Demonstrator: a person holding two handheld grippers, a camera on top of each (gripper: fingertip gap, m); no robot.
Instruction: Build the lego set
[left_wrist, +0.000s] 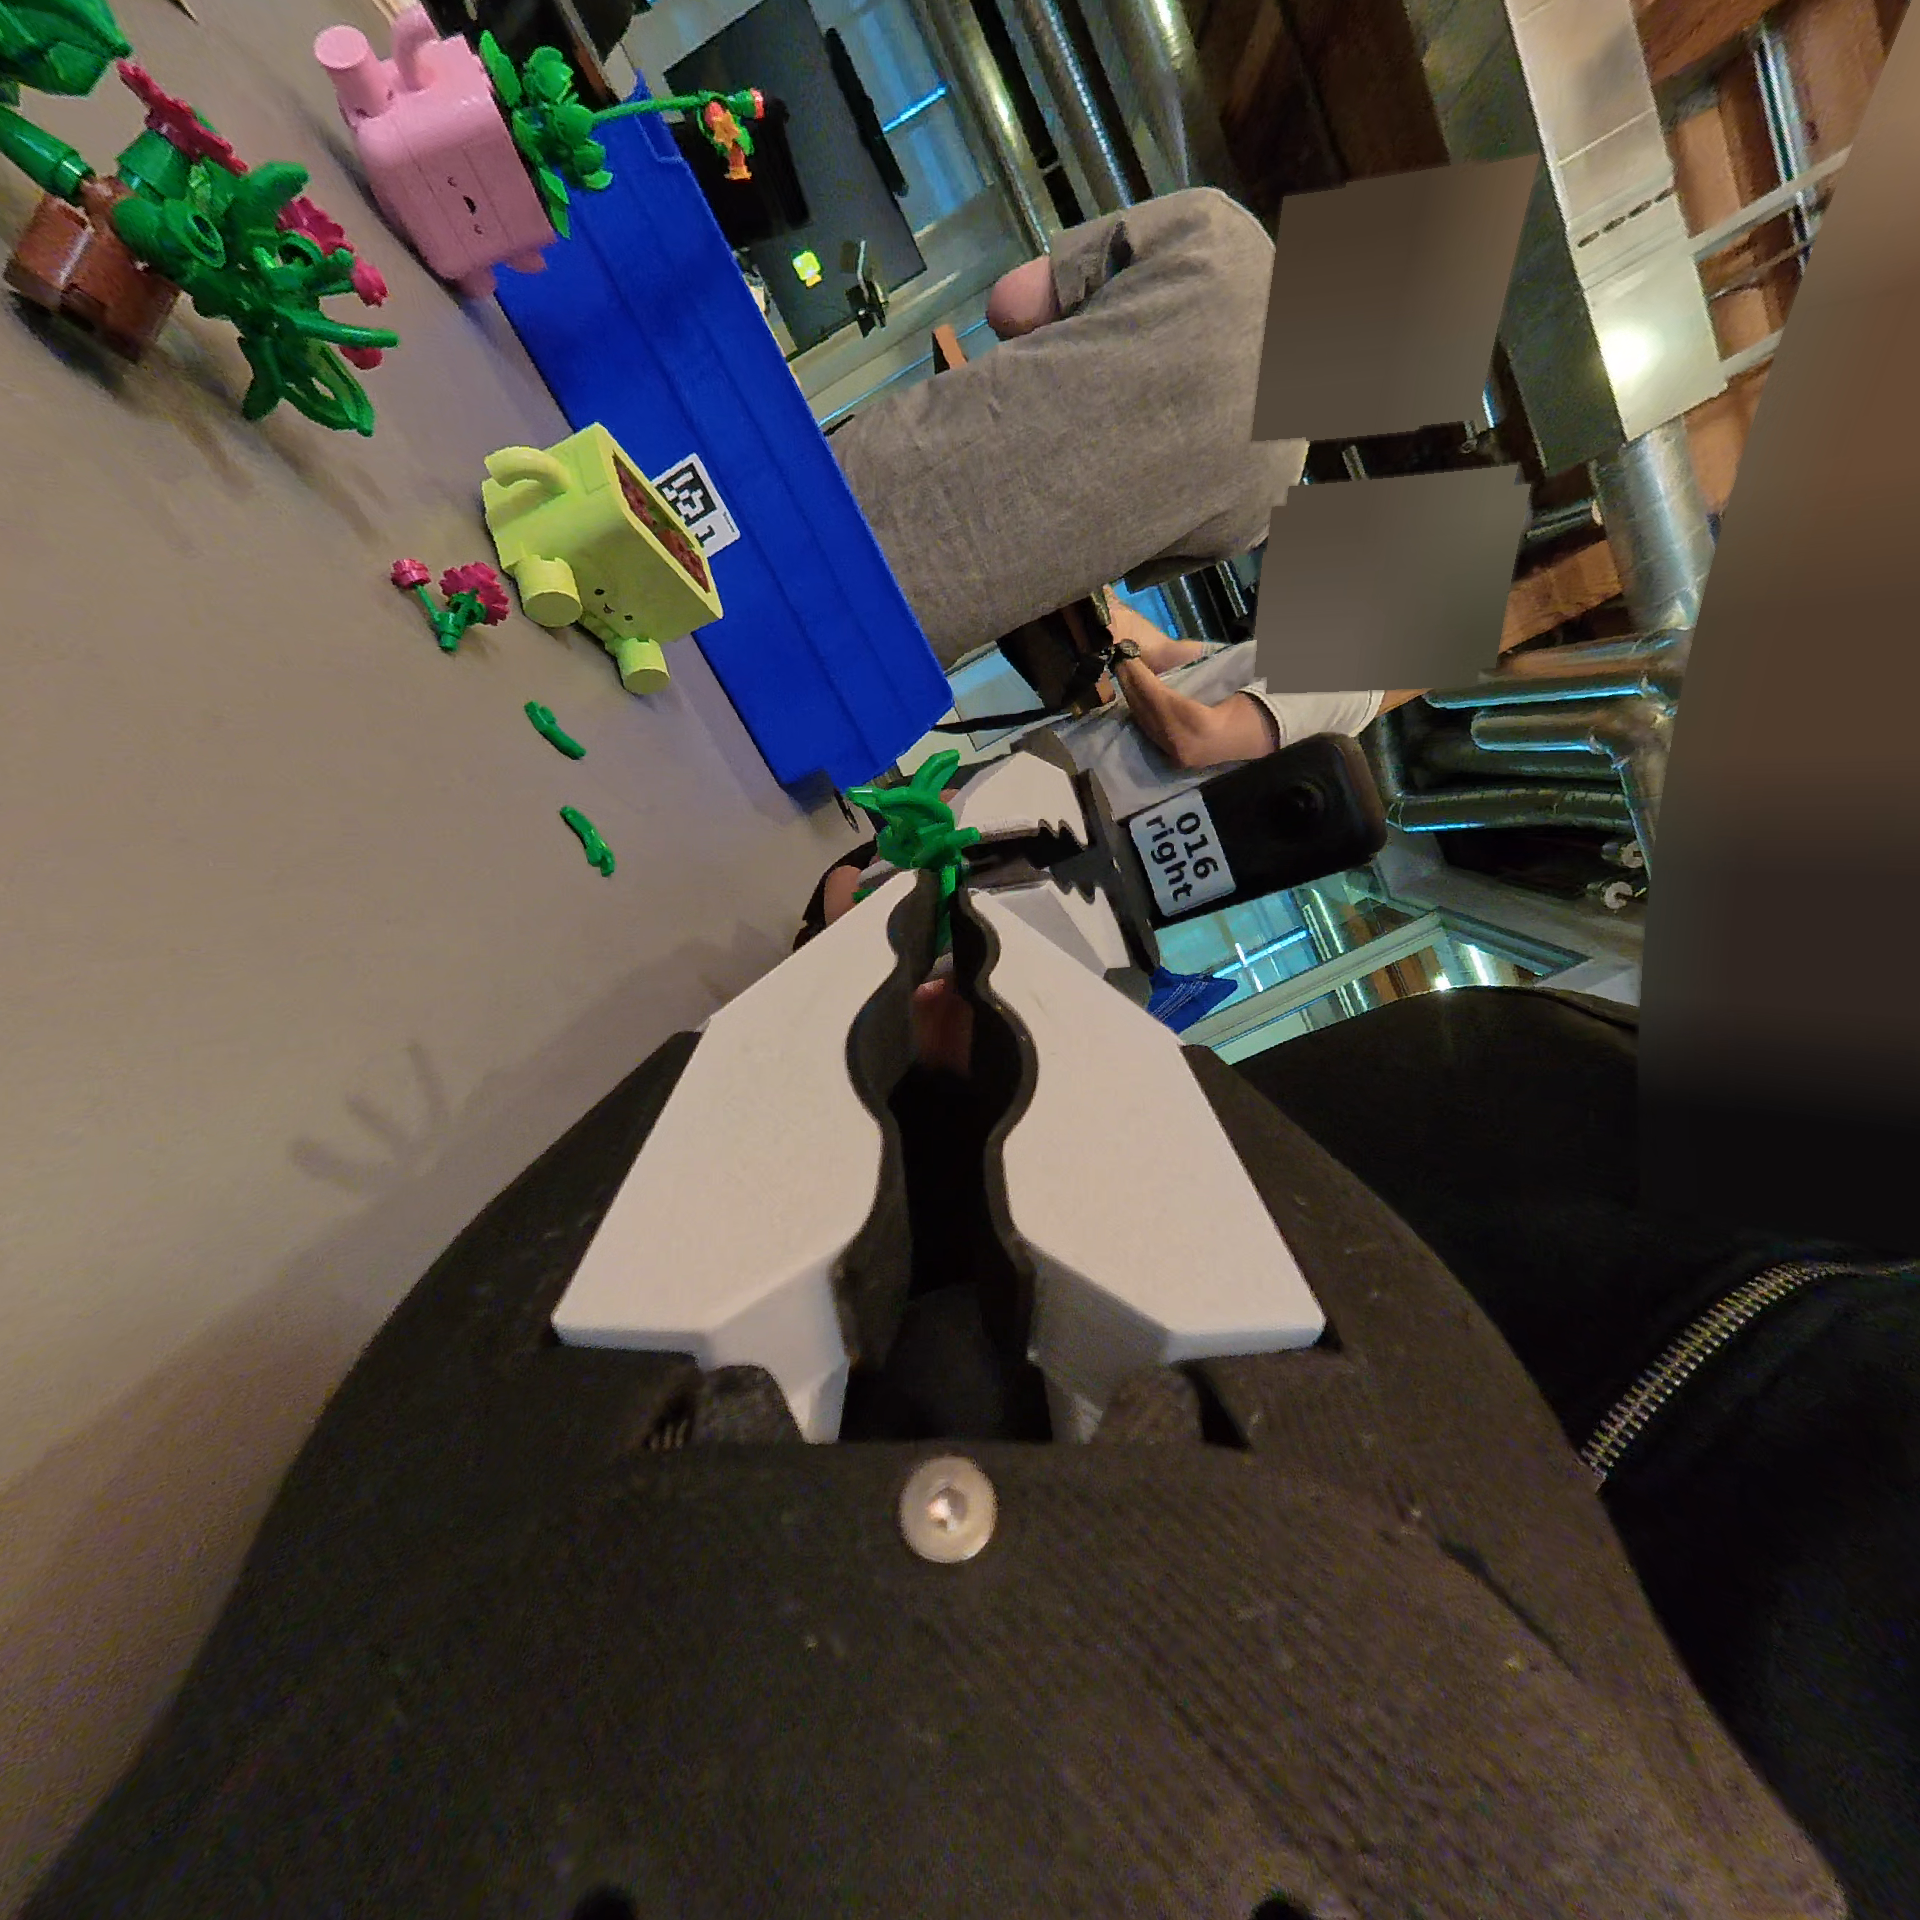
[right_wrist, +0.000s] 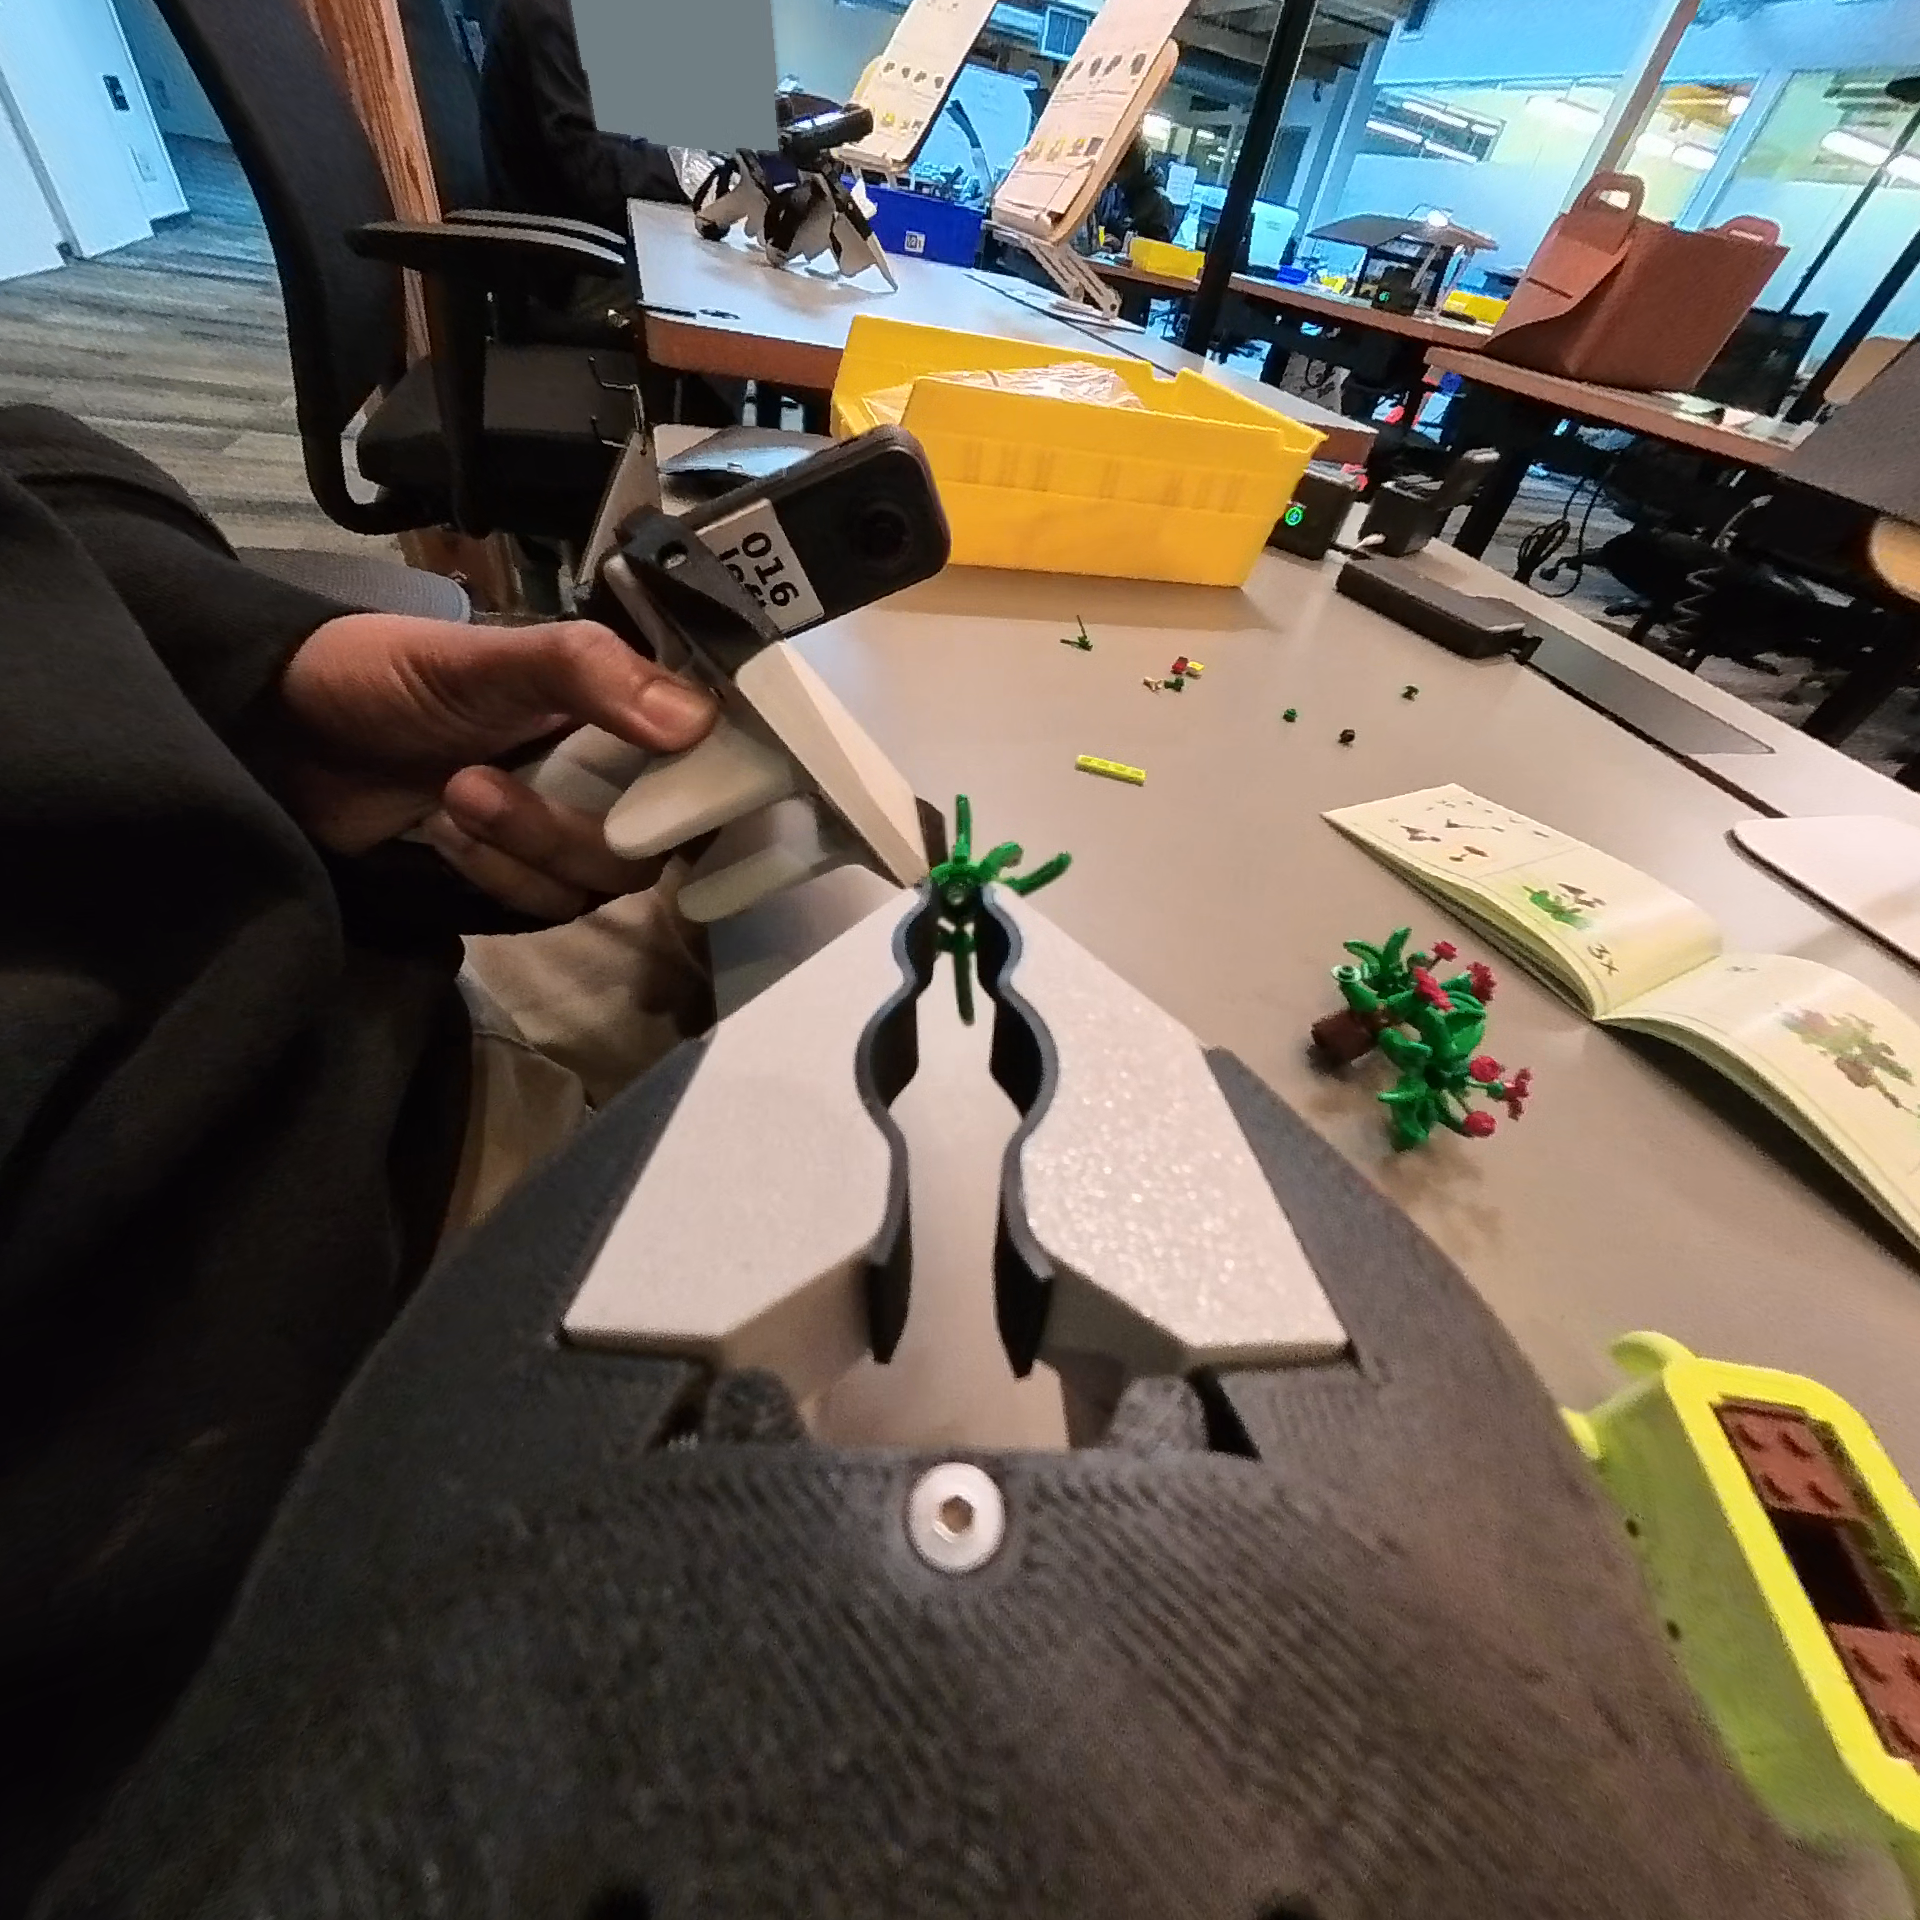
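Observation:
A small green leafy stem piece (left_wrist: 914, 821) is held in the air between both grippers. My left gripper (left_wrist: 940, 904) is shut on its thin stem. My right gripper (right_wrist: 956, 909) is shut on the same piece (right_wrist: 997, 868), and part of the stem hangs down between its fingers. The two sets of fingertips meet almost tip to tip. The right gripper (left_wrist: 1013, 847) shows just beyond the leaves in the left wrist view. The left gripper (right_wrist: 904, 857), held by a hand, comes in from the left in the right wrist view.
On the grey table (right_wrist: 1195, 852) lie a flowering plant in a brown pot (right_wrist: 1423, 1039), an open booklet (right_wrist: 1662, 977), a lime pot (right_wrist: 1766, 1538), a pink pot (left_wrist: 436, 177), loose flowers (left_wrist: 457, 597) and green bits (left_wrist: 556, 727). A blue bin (left_wrist: 707, 416) and a yellow bin (right_wrist: 1091, 468) stand at the edges. My two grippers' fingertips are within a few centimetres of each other.

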